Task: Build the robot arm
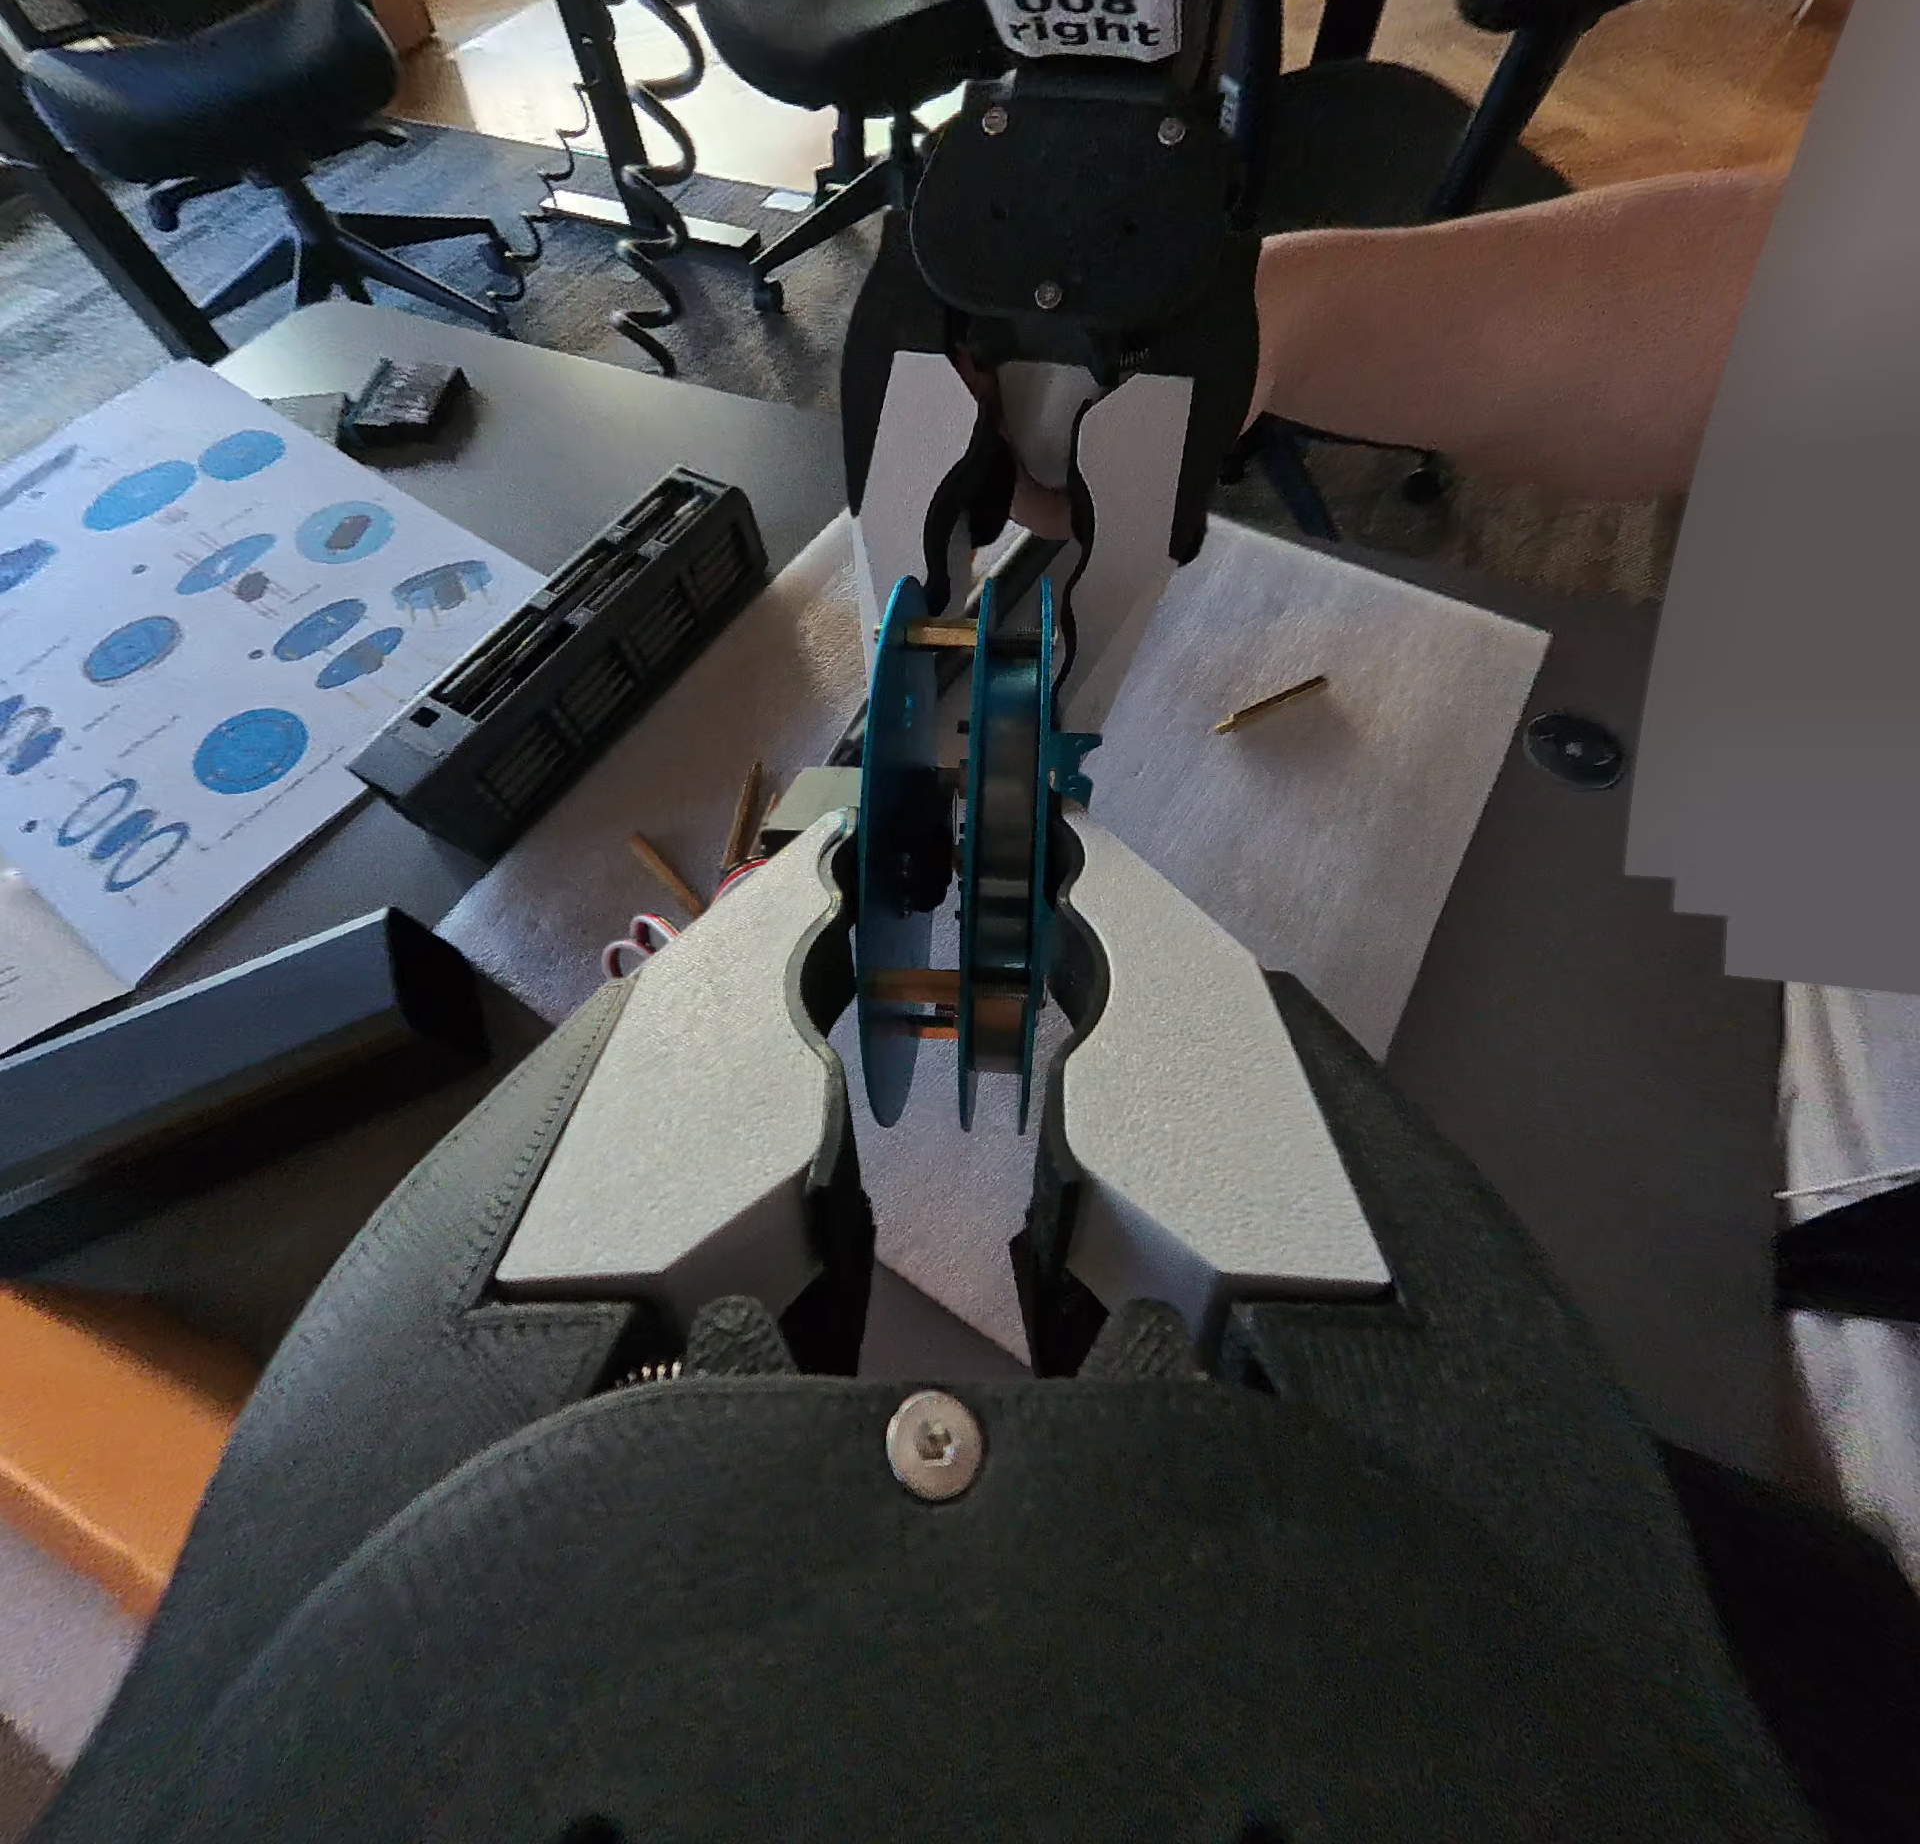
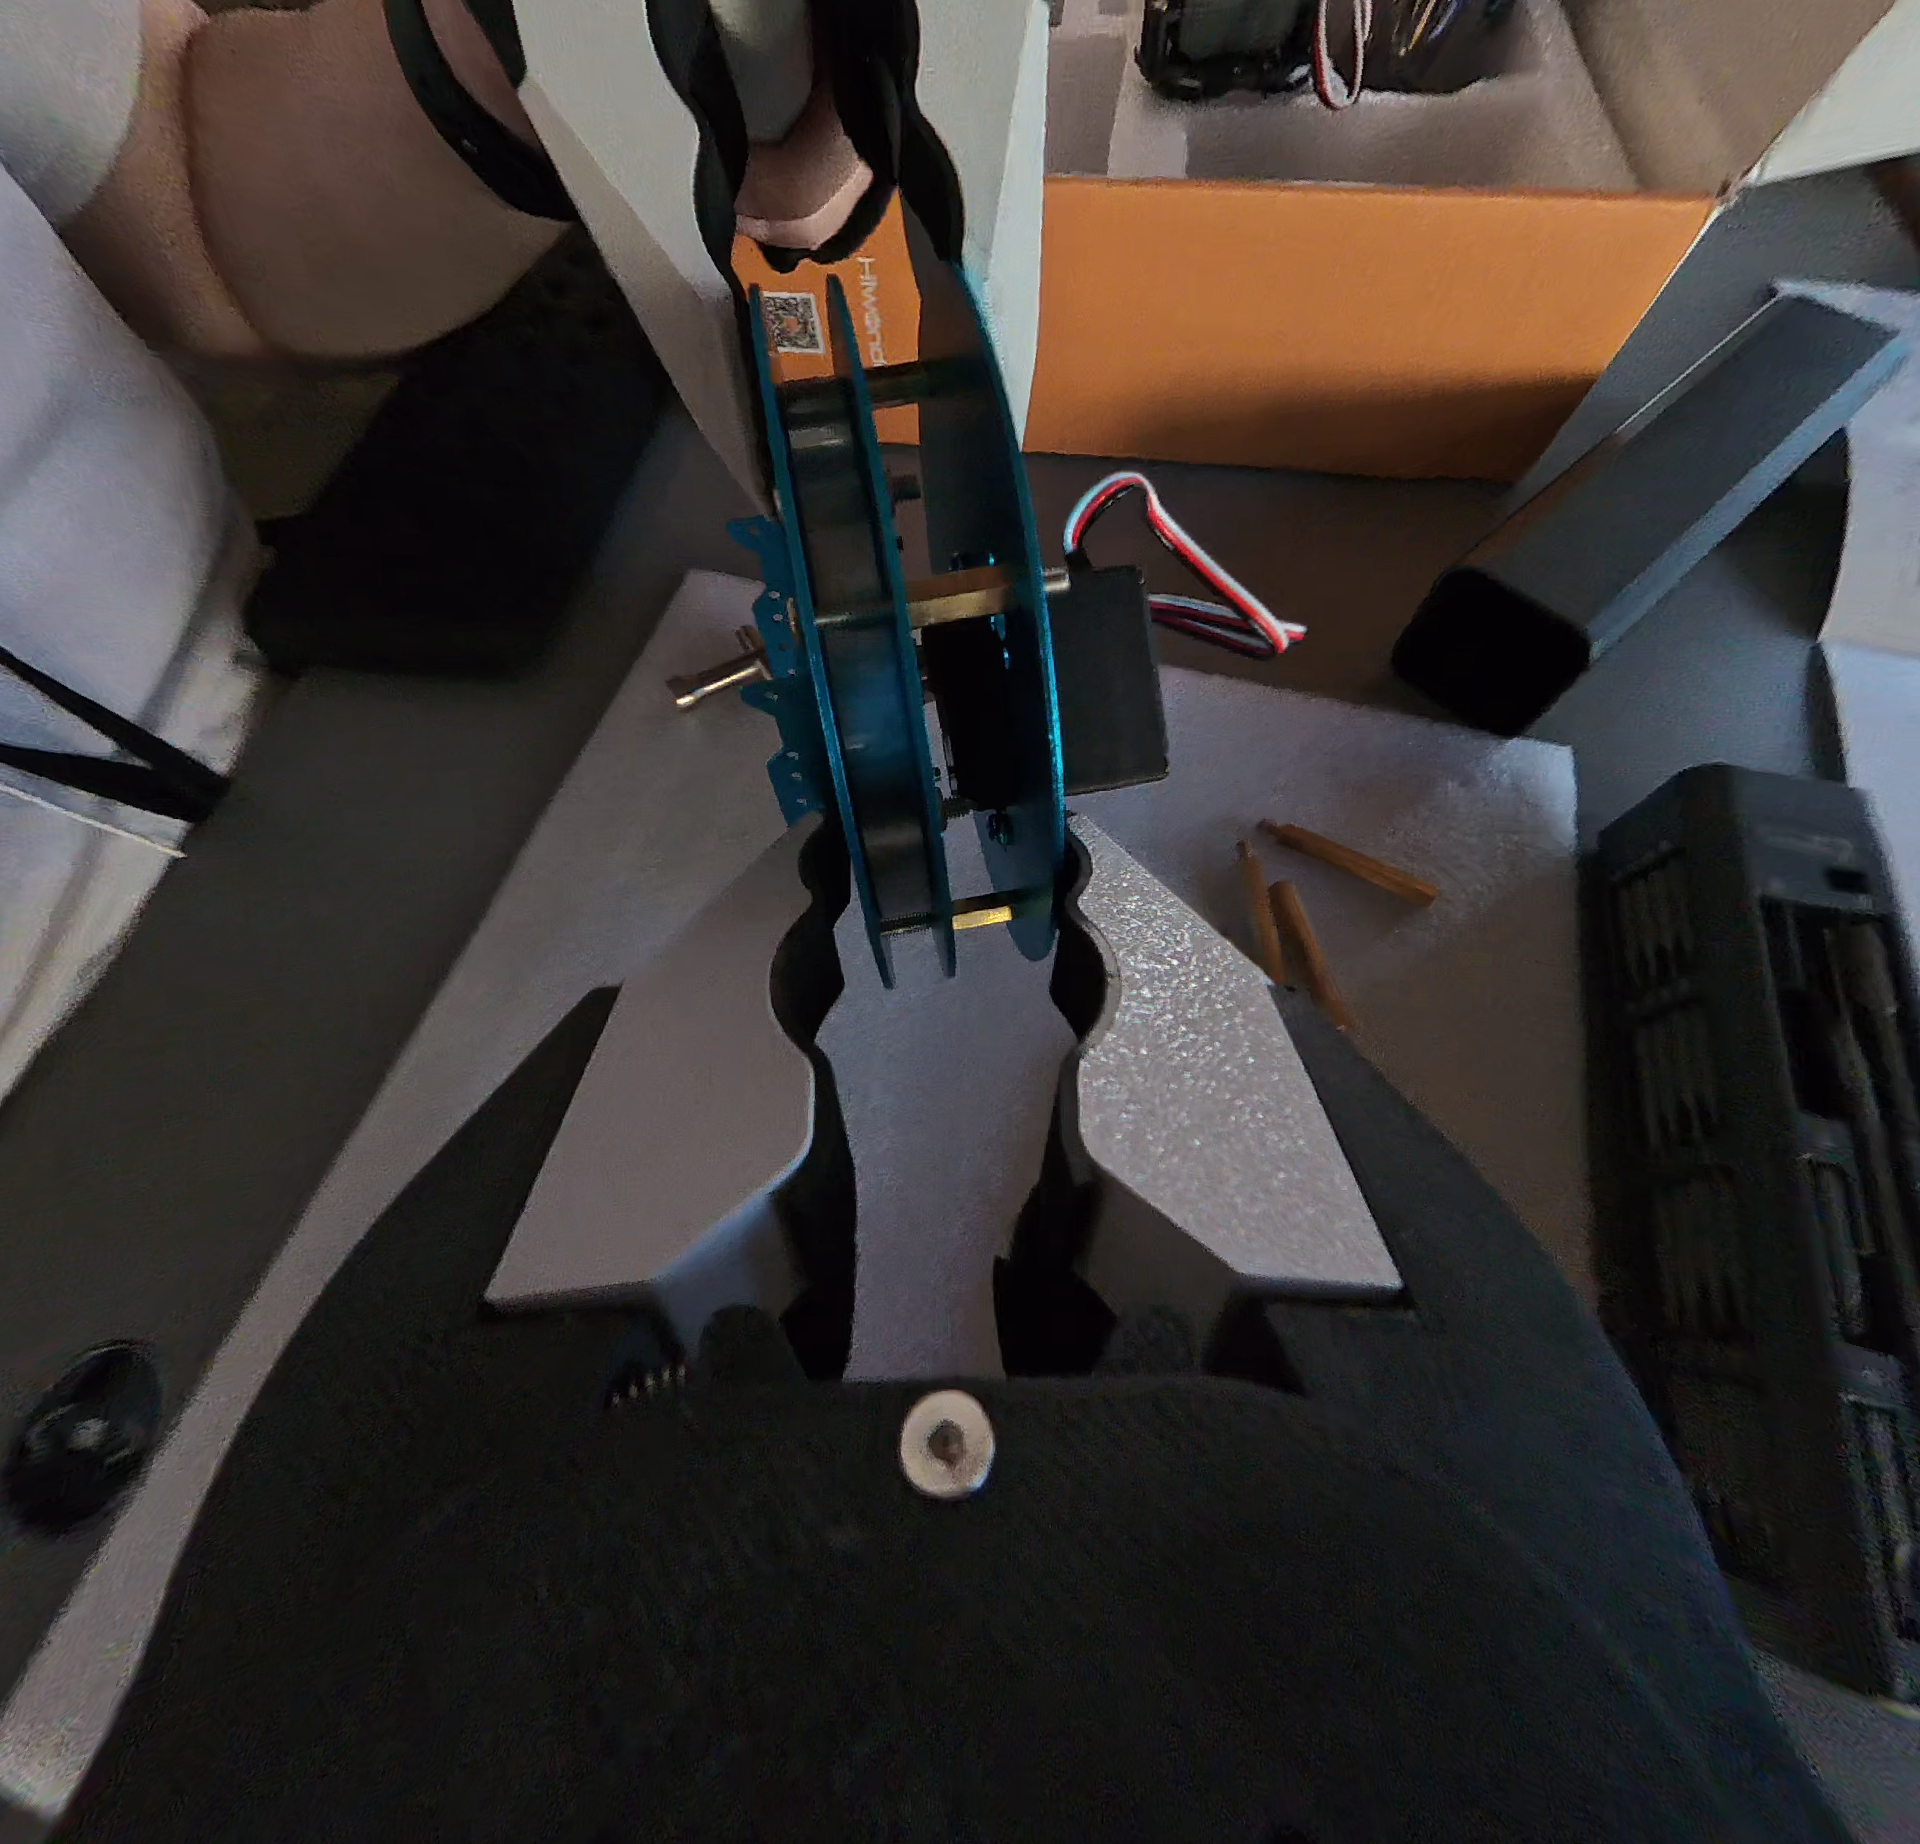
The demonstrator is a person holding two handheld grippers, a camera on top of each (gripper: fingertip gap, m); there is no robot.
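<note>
Blue disc assembly point(image 1: 961, 838) with brass spacers, upright above white foam sheet point(image 1: 1340, 745) — clamped by left gripper point(image 1: 951, 921) at one edge, by right gripper point(image 2: 940, 921) at the opposite edge (both narrowed onto it). Loose brass standoffs point(image 2: 1304, 921) rightward, then black bit case point(image 2: 1756, 1171) on bench point(image 1: 582, 444).

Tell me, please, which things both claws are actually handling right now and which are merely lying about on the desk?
In hand:
- blue disc assembly, gripped at opposite edges by left claw and right claw

Lying about:
- loose brass standoffs
- black servo
- black bit case
- instruction sheet
- orange box
</note>
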